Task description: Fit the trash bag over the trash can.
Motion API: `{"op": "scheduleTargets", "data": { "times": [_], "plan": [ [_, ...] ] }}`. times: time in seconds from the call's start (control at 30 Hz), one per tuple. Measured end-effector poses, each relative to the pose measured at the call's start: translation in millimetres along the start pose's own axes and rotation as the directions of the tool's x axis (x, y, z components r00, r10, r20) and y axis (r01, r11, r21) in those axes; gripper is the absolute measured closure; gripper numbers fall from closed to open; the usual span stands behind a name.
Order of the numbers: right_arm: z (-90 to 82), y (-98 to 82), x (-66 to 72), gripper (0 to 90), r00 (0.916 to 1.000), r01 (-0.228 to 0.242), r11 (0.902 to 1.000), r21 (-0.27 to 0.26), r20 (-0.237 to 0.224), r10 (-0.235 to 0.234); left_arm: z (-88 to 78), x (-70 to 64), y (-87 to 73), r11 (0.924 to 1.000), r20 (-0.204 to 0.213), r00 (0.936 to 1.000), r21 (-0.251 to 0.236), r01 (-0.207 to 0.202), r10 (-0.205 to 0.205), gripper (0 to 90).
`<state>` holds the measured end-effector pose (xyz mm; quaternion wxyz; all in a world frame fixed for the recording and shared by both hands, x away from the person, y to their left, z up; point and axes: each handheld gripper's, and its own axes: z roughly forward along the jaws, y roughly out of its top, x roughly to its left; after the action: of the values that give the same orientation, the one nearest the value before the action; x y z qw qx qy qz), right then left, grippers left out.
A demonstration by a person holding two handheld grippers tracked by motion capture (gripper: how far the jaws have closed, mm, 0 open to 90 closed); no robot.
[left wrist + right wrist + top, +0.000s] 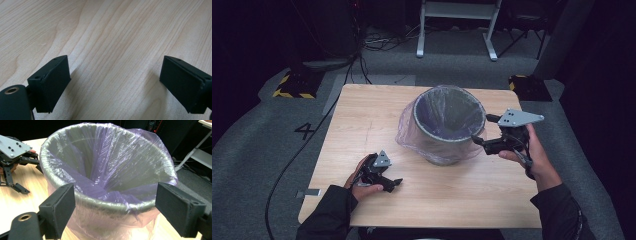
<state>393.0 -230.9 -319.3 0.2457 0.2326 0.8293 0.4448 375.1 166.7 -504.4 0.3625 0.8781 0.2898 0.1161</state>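
Note:
A grey waste bin (447,127) lined with a thin purple plastic bag (408,131) stands upright near the middle of the wooden table (362,115). The bag is folded over the rim (105,202) and hangs down the outside. My right gripper (482,129) is open just right of the bin at rim height, jaws pointing at it; nothing is between them (115,207). My left gripper (393,184) rests low on the table at the front left, open, its jaws spread over bare wood (115,82).
The table's front half is bare wood. Grey carpet surrounds the table, with a black cable (297,155) on the left, yellow-black marked feet (294,85) at the back, and a white frame (457,30) behind.

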Motion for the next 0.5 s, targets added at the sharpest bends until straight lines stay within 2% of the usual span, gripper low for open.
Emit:
{"op": "scheduleTargets", "data": {
  "times": [0.5],
  "plan": [
    [-6.4,-18.1,6.5,16.1,1.0,0.007,0.9997,0.023,0.0,-0.007,0.1,0.0,0.0,1.0,0.0,1.0,-0.001,0.001,-0.001,9.0]
  ]
}}
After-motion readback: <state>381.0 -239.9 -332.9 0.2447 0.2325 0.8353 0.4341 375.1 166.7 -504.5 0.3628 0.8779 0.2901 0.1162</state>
